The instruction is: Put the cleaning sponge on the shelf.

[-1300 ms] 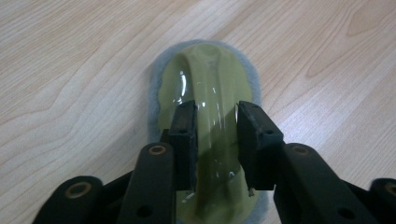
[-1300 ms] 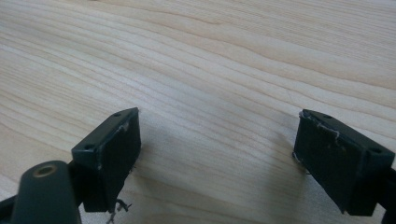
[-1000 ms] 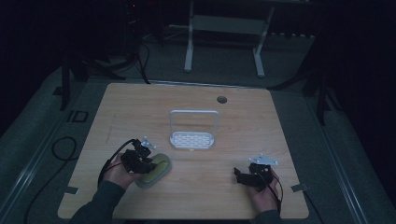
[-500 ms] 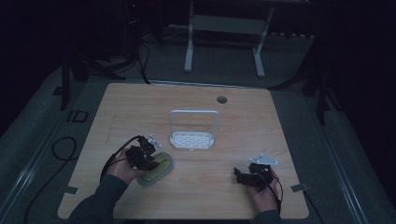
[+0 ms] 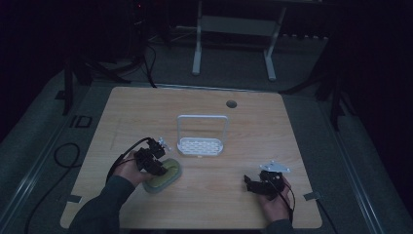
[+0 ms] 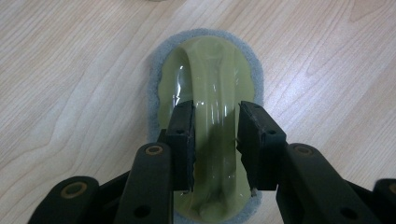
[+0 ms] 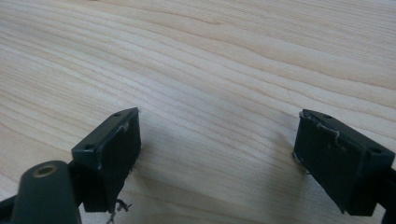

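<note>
Straddling the raised handle of a green scrubber [image 6: 210,93], the left gripper [image 6: 215,135] has its jaws on either side of that arch; they have just been opening, and in the left gripper view a thin gap shows between the pads and the handle, so the grip looks released rather than pinching. The scrubber lies flat on the table [image 5: 272,126], its grey felt pad showing as a rim all round the glossy green body. In the high view it sits at the near left of the table, just beside the front left corner of a white rack [image 5: 202,141], with the left gripper [image 5: 155,158] over it and the person's left hand [image 5: 127,170] behind. The right gripper [image 5: 258,184] rests low at the near right, well apart from the scrubber. Its jaws [image 7: 215,158] stand wide apart with bare wood between them, holding nothing.
</note>
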`<state>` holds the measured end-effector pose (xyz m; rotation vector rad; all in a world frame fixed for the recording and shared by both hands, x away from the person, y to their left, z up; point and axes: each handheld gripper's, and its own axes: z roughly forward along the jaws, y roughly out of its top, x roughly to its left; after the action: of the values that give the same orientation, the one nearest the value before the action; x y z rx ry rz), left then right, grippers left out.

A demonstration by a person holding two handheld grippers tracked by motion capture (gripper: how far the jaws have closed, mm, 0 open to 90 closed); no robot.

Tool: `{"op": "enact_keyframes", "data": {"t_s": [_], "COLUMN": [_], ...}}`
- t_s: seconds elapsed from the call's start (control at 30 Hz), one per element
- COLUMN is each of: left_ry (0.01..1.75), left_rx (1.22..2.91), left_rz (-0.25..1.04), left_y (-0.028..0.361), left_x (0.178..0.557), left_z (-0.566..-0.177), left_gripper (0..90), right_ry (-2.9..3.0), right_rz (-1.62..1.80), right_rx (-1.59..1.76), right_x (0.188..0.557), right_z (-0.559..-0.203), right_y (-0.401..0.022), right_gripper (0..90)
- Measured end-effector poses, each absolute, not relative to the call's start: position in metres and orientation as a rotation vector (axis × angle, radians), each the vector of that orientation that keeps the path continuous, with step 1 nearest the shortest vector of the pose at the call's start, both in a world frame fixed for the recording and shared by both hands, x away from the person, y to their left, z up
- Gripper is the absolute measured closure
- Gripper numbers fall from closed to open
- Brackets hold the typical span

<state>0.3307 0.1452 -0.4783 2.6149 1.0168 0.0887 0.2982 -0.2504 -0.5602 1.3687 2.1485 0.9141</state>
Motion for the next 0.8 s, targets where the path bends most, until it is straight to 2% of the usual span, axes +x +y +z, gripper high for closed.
{"op": "enact_keyframes", "data": {"t_s": [0.8], "left_ry": [1.06], "left_rx": [2.687], "left_rz": [0.005], "left_y": [0.137], "left_x": [0.345], "left_z": [-0.479], "left_gripper": [68.1], "right_ry": [2.149], "right_rz": [0.914], "right_rx": [1.368], "right_x": [0.298], "right_z": [-0.56], "right_y": [-0.25], "right_gripper": [14.3]}}
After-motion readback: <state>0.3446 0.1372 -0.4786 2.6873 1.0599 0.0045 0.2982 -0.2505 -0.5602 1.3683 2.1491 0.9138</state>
